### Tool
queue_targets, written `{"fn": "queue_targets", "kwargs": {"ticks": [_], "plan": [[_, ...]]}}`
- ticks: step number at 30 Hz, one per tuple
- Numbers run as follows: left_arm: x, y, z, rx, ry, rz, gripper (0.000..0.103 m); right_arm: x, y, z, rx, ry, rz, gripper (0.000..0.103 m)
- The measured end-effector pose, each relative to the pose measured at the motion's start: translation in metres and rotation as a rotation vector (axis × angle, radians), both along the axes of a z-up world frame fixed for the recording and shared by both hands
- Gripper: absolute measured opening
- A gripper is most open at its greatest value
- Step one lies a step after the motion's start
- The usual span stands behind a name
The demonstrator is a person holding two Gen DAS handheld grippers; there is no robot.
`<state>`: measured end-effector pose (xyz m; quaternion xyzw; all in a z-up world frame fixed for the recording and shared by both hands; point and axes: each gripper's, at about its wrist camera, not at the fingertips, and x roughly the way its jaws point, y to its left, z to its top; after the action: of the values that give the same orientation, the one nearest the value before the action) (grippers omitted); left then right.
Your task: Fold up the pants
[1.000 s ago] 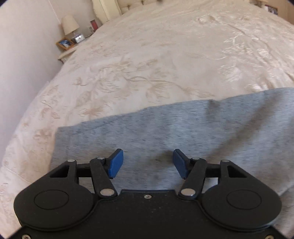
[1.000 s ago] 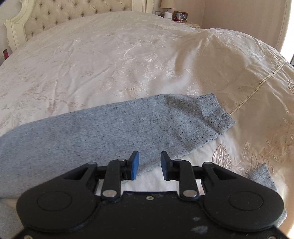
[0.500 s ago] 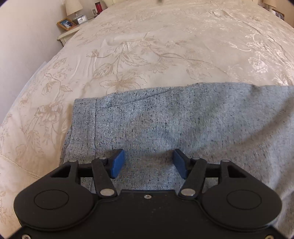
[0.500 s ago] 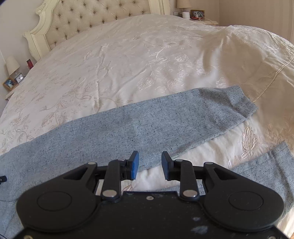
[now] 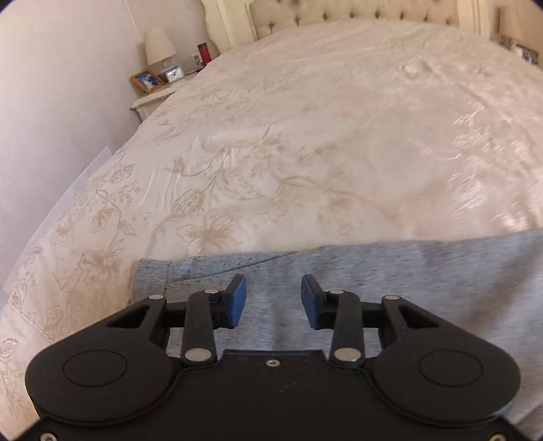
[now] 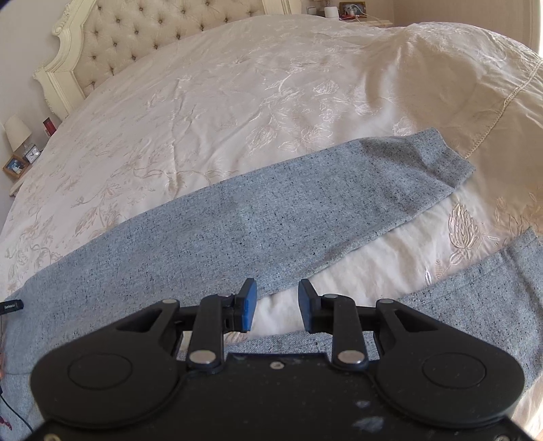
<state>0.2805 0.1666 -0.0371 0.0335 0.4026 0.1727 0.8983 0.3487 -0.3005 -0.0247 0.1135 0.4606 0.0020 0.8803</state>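
Grey speckled pants (image 6: 258, 220) lie spread flat on the cream bedspread. In the right wrist view both legs show: the far leg runs to a cuff (image 6: 437, 166), the near leg (image 6: 475, 295) passes under my tool. My right gripper (image 6: 276, 305) hovers over the gap between the legs, jaws apart, nothing between them. In the left wrist view the waistband end (image 5: 152, 271) of the pants (image 5: 390, 271) lies below my left gripper (image 5: 273, 302). Its jaws are closing, with only flat fabric behind them and nothing pinched.
The embroidered bedspread (image 5: 305, 152) stretches up to a tufted headboard (image 6: 142, 37). A bedside table with a lamp (image 5: 159, 47), a photo frame and a clock stands at the left by the wall. A second nightstand (image 6: 353, 13) sits at the far right corner.
The left gripper's view has lifted away from the waistband, showing more bed and the headboard, and its jaws have narrowed. The right gripper has shifted a little, bringing more of the near leg into view.
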Motion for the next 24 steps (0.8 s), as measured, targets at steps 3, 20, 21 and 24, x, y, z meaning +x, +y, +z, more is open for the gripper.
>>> {"fn": "queue_targets", "kwargs": {"ticks": [3, 20, 21, 24], "plan": [[-0.02, -0.032, 0.021, -0.05, -0.058, -0.039, 0.055, 0.002, -0.006, 0.004, -0.013, -0.024, -0.037, 0.029], [-0.022, -0.167, 0.052, -0.216, -0.099, -0.243, 0.059, 0.085, -0.017, 0.027, -0.003, 0.055, -0.094, 0.03], [-0.019, -0.168, 0.046, -0.211, -0.09, -0.248, 0.059, 0.092, -0.017, 0.027, 0.009, 0.059, -0.105, 0.03], [-0.01, -0.171, 0.028, -0.183, -0.06, -0.241, 0.059, 0.111, -0.018, 0.024, 0.023, 0.074, -0.126, 0.03]]}}
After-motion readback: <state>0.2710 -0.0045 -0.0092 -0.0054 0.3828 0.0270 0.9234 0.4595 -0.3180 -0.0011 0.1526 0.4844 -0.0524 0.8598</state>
